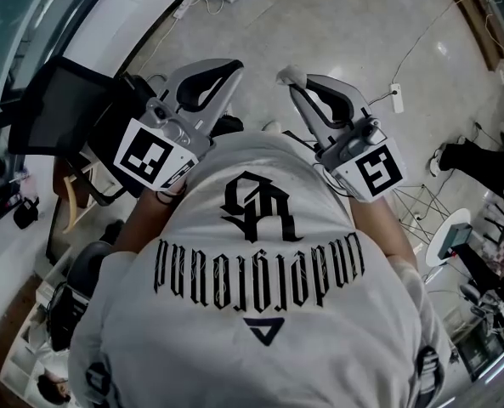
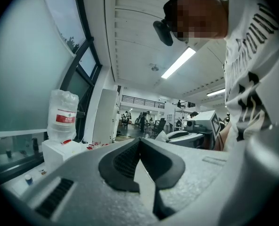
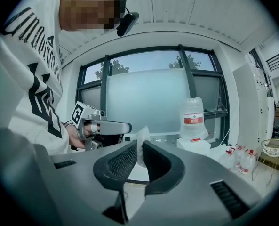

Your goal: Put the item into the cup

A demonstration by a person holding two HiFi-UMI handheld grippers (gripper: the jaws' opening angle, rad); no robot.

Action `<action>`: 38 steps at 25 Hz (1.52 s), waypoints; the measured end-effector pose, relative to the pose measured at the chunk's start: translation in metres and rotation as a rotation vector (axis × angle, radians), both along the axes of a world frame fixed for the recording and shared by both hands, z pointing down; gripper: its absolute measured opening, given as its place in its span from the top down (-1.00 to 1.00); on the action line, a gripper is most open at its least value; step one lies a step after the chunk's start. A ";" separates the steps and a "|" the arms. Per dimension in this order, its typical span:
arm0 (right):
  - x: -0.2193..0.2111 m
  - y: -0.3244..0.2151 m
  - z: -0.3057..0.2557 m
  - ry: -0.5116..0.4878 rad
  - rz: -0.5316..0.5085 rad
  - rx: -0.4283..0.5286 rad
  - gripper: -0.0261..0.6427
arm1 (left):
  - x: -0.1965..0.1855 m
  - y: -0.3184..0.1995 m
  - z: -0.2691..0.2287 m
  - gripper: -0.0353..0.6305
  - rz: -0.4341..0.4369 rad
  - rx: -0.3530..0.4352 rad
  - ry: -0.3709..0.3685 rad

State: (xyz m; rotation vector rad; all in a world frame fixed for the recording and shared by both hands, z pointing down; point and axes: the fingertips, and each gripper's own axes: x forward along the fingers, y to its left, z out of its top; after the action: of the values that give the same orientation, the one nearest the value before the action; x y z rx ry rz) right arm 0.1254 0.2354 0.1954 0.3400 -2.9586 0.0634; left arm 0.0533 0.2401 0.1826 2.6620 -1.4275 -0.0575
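No cup shows in any view. The item is a small crumpled white wad (image 3: 141, 145), pinched between the tips of my right gripper (image 3: 140, 149), which is shut on it. From the head view the wad (image 1: 289, 76) sticks out at the right gripper (image 1: 297, 82) tip, in front of the person's white printed shirt (image 1: 260, 270). My left gripper (image 1: 233, 65) is held level beside it, shut with nothing between its jaws (image 2: 139, 141). Each gripper view shows the other gripper: the left gripper (image 3: 106, 126) and the right gripper (image 2: 191, 135).
A large water bottle (image 3: 194, 118) stands on a white dispenser (image 2: 59, 149) by the window. Small bottles (image 3: 243, 159) and a bowl (image 3: 272, 150) sit at the right. On the floor below lie a power strip (image 1: 395, 96) and cables; a black screen (image 1: 56, 109) stands at the left.
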 end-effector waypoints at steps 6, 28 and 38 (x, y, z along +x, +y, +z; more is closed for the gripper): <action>-0.058 -0.022 -0.011 -0.029 0.074 -0.001 0.78 | -0.052 -0.024 -0.012 0.85 0.065 0.036 -0.010; -0.135 -0.084 -0.010 -0.028 0.108 -0.026 0.78 | -0.125 -0.074 -0.006 0.85 0.101 0.018 0.014; -0.149 -0.147 -0.008 -0.031 0.025 -0.030 0.78 | -0.142 -0.130 -0.003 0.85 -0.009 0.010 0.004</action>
State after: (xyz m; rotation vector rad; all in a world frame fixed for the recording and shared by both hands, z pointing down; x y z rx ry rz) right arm -0.0233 0.0887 0.1873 0.3759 -2.9811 0.1178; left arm -0.0888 0.1103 0.1794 2.6622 -1.4415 -0.0700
